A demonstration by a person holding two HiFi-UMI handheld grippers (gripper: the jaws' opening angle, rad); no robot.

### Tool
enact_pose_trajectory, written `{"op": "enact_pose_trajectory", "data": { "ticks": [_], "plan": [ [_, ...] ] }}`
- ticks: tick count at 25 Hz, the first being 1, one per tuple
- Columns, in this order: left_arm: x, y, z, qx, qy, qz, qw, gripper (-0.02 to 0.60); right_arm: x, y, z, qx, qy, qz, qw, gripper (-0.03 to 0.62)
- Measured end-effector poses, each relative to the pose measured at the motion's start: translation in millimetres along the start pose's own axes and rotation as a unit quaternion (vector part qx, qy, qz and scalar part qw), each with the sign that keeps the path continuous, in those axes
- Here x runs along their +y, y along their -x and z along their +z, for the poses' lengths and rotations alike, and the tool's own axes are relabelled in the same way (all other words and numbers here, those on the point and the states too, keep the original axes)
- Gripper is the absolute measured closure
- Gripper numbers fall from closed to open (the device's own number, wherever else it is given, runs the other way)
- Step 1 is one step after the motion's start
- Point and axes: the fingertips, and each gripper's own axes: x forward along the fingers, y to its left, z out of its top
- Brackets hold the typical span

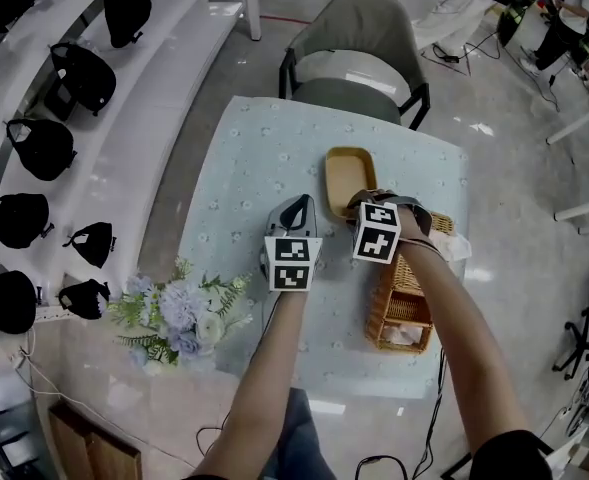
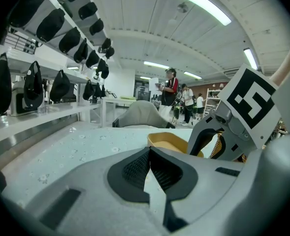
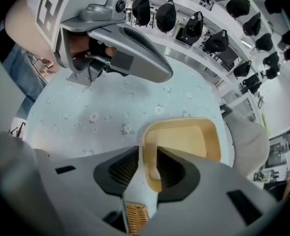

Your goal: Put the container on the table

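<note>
A shallow yellow container (image 1: pixel 346 178) sits flat on the flower-print cloth of the table (image 1: pixel 244 158), right of the table's middle and towards its far edge. Its open side faces up and it appears empty.

My right gripper (image 3: pixel 148 154) points steeply down over the container's near left corner. Its jaws are spread. The thin rim wall stands between them, with a strip of cloth showing between the wall and the left pad, so I judge that nothing is pinched.

My left gripper (image 2: pixel 149 151) hovers low over the cloth just left of the container. Its jaws are pressed together at the tips with nothing between them.

A wicker basket (image 1: pixel 404 303) lies just right of my right gripper, towards the near edge. A bunch of pale blue and white flowers (image 1: pixel 179 313) rests at the near left corner. A grey chair (image 1: pixel 359 43) stands beyond the far edge.

The container appears to be set down, so the step in hand is letting go cleanly. To do it well, I would keep the right jaws wide and lift straight up along the rim wall. Swinging sideways could catch the wall with a pad and drag or tip the light container.
</note>
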Motion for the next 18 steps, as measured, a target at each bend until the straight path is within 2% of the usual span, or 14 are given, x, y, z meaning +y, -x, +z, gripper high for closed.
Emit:
{"op": "enact_pose_trajectory", "data": {
  "ticks": [6,14,18],
  "plan": [
    [-1,4,0,0.0,-0.002,0.0,1.0,0.574,-1,7,2,-0.001,0.01,-0.012,1.0,0.491],
    [-25,10,27,-0.016,-0.004,-0.011,0.9998,0.574,-19,53,-1,0.007,0.031,-0.051,0.998,0.491],
    [-48,21,49,-0.027,-0.004,-0.026,0.9993,0.574,-31,95,-10,-0.006,-0.001,-0.079,0.997,0.491]
  ]
}}
